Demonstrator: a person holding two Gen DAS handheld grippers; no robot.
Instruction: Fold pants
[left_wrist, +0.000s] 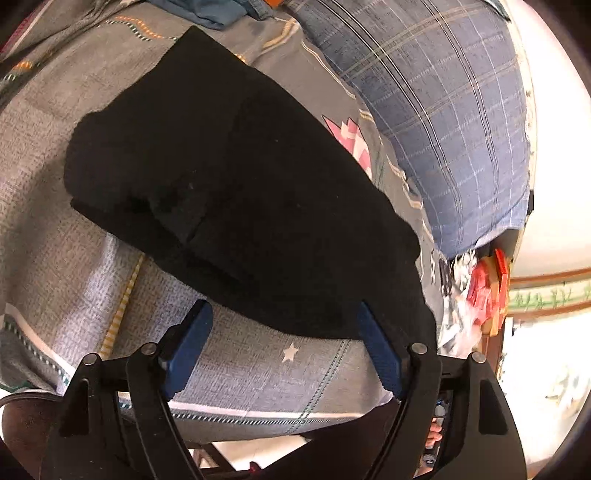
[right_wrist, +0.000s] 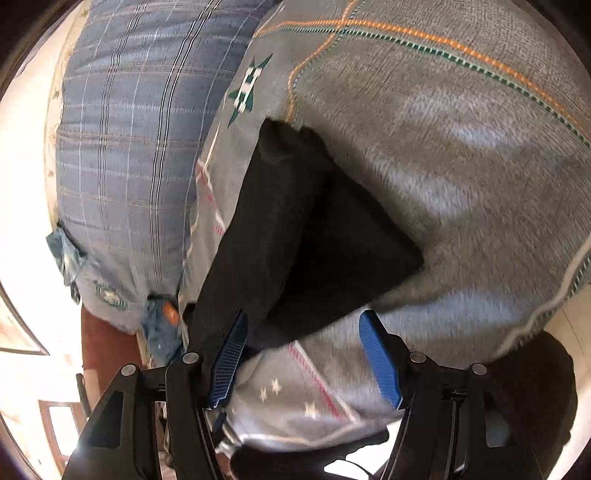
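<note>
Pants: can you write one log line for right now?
pants: folded, on bed | left tool: open | right tool: open

Pants (left_wrist: 229, 177) matt black cloth; bedsheet (left_wrist: 258, 373) woven.

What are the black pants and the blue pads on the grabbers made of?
The pants look like soft, matte cloth, maybe fleece or knit: they soak up light, show no shine and bend in thick folds. The pads look like ribbed blue rubber or plastic: fine ridges run across them and the surface has a slight sheen. I cannot tell which.
</note>
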